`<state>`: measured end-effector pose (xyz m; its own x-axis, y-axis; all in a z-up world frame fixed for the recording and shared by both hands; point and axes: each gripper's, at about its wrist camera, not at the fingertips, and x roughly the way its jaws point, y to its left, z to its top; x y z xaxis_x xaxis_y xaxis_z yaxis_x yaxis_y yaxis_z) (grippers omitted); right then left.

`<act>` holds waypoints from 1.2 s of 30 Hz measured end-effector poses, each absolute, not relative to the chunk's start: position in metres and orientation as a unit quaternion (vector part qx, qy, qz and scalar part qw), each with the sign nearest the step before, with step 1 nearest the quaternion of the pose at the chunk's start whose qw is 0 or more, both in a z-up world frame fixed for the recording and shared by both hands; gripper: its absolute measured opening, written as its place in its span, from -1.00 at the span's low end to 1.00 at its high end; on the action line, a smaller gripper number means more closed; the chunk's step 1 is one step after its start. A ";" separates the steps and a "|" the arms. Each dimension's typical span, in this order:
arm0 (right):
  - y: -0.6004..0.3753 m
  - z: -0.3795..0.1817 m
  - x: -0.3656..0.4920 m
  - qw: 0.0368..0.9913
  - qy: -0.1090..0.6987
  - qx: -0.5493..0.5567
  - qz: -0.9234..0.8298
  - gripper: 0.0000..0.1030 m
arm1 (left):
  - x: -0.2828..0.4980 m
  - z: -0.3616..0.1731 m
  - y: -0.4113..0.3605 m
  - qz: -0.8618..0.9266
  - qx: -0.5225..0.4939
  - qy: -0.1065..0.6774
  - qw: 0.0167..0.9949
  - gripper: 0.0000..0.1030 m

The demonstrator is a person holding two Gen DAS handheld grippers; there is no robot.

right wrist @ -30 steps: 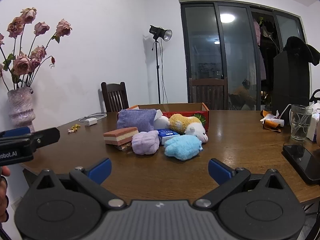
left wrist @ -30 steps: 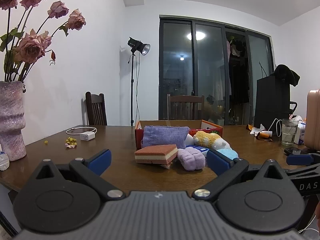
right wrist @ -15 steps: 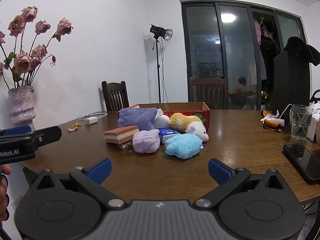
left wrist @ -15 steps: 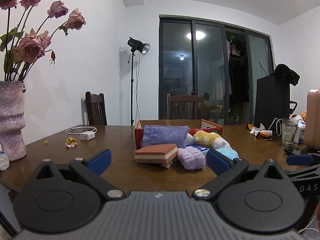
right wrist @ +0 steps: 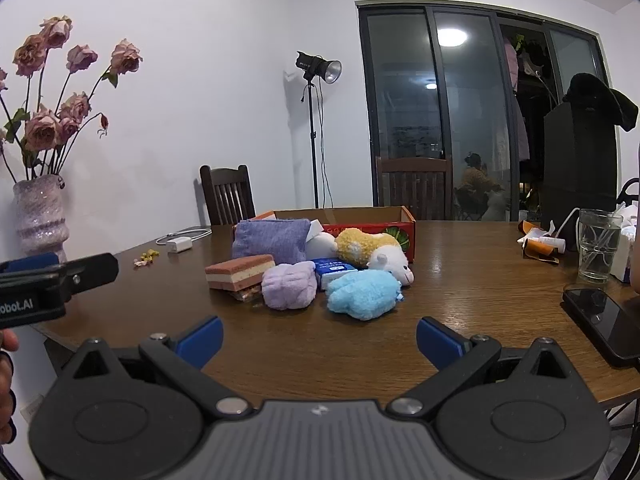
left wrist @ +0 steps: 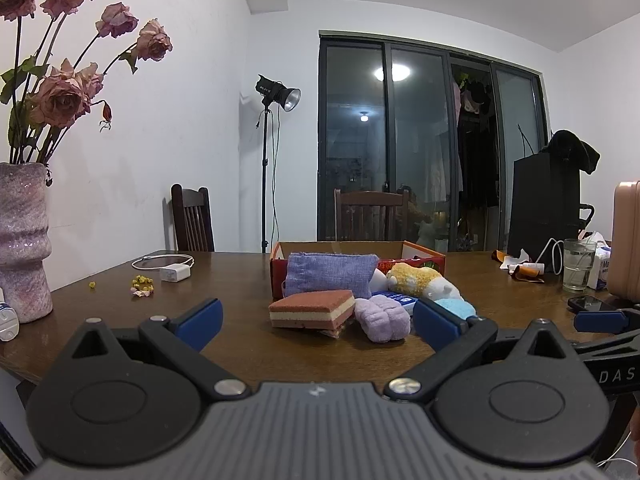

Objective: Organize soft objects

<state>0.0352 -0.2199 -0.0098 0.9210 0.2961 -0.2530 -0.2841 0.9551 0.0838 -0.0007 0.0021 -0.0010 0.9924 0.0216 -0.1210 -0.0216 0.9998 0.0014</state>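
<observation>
A pile of soft things lies mid-table in front of an open cardboard box [left wrist: 424, 249] [right wrist: 404, 216]: a purple fabric pouch [left wrist: 330, 274] [right wrist: 272, 240], a pink layered sponge cake [left wrist: 312, 312] [right wrist: 240, 272], a lilac plush [left wrist: 382, 318] [right wrist: 289, 290], a light blue plush [right wrist: 364, 294] [left wrist: 456, 306], a yellow-and-white sheep plush [left wrist: 420, 280] [right wrist: 376, 250] and a small blue packet [right wrist: 334, 270]. My left gripper [left wrist: 316, 322] is open and empty, short of the cake. My right gripper [right wrist: 318, 338] is open and empty, short of the blue plush.
On the left stand a vase of dried roses [left wrist: 24, 240] [right wrist: 40, 216], a white charger with cable [left wrist: 174, 272] and yellow crumbs [left wrist: 140, 284]. On the right are a glass [right wrist: 598, 246], a black phone [right wrist: 608, 320], wrappers and a black box. Chairs ring the table.
The right gripper has edged slightly nearer the pile. The left gripper and the soft things have not visibly moved.
</observation>
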 end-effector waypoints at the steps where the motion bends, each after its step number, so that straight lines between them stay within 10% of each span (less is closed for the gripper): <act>1: -0.220 -0.010 0.035 0.980 0.133 0.023 0.148 1.00 | -0.001 -0.001 0.002 0.011 0.000 0.061 0.998 1.00; 36: -0.220 -0.013 0.036 0.979 0.133 0.024 0.152 1.00 | 0.000 -0.001 0.001 0.014 0.004 0.065 0.998 1.00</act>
